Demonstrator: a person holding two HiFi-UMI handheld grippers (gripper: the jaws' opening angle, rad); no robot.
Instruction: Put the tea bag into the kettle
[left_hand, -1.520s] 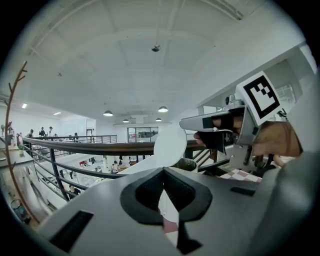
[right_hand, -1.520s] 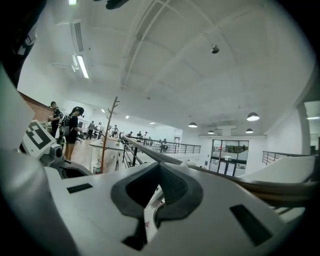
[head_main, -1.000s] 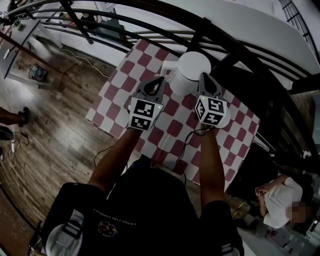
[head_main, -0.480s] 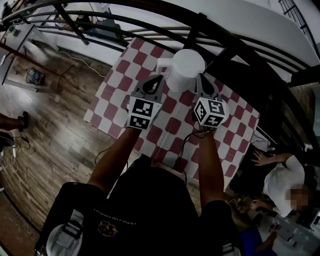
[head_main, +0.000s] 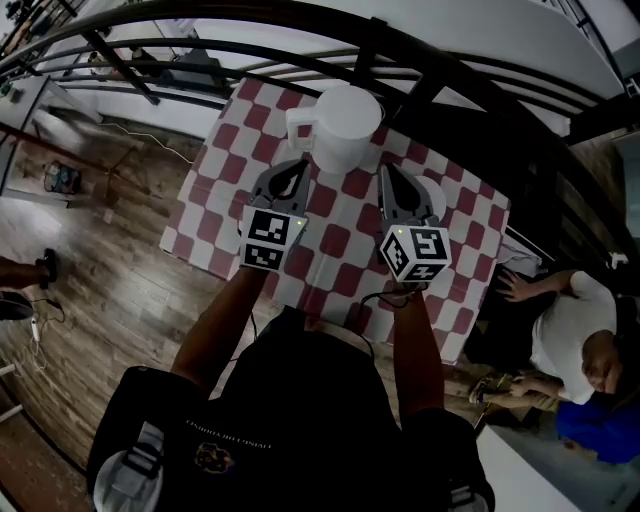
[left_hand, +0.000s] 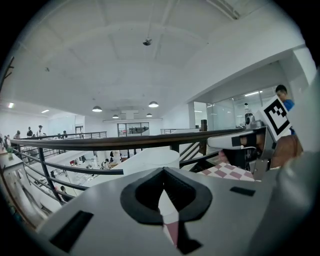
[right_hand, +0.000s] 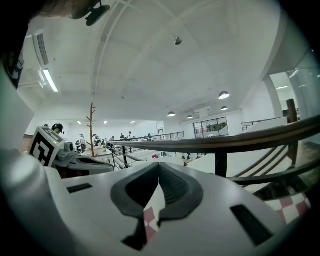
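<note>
While no tea bag shows anywhere, the head view looks down on a red-and-white checked surface (head_main: 340, 240). A white kettle (head_main: 345, 120) stands at its far edge, round and plain, and its lid looks to be on. The left tongs (head_main: 298, 165) and right tongs (head_main: 386, 172) point at the kettle from just short of it, one on each side, not touching it.

Left gripper view: the left tongs (left_hand: 162, 170) are pressed together at the tips with nothing between them. Checked cloth and a dark railing (left_hand: 125, 142) lie beyond.

Right gripper view: the right tongs (right_hand: 159, 165) are likewise closed and empty.

The task seems barely begun. The next move likely calls for finding the tea bag and opening the lid.
</note>
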